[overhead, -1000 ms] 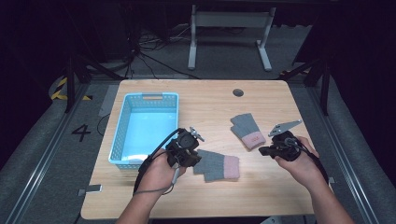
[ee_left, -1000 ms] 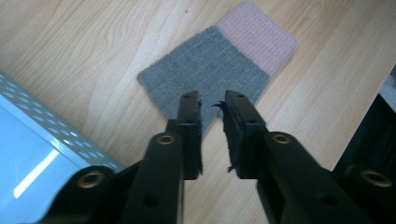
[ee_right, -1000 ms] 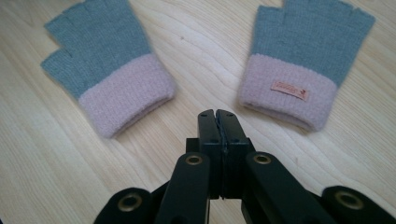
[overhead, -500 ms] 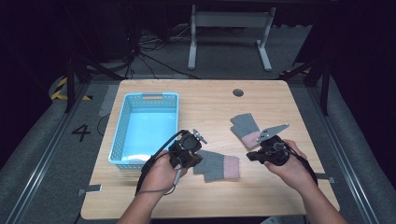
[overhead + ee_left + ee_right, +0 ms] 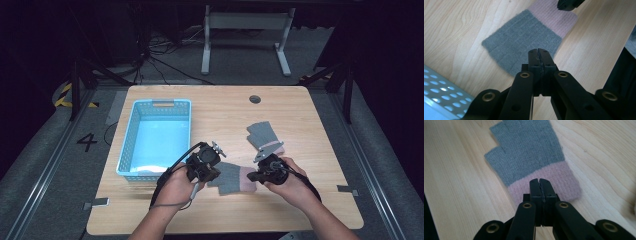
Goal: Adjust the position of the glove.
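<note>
A grey glove (image 5: 231, 178) with a pink cuff lies flat on the desk (image 5: 320, 130) between both grippers. The left gripper (image 5: 539, 53), jaws pressed together, sits over its grey end (whether fabric is pinched, I cannot tell). The right gripper (image 5: 540, 182), equally closed and empty, hovers over the cuff. A second glove (image 5: 263, 137) lies just beyond.

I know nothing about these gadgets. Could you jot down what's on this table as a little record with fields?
Surface: wooden table
Container: light blue plastic basket, at the table's left
Clothing: two grey fingerless gloves with pink cuffs, the near glove and the far glove, both lying flat
Left claw: shut, at the near glove's grey end
Right claw: shut, over a pink cuff
Held: nothing visibly gripped
</note>
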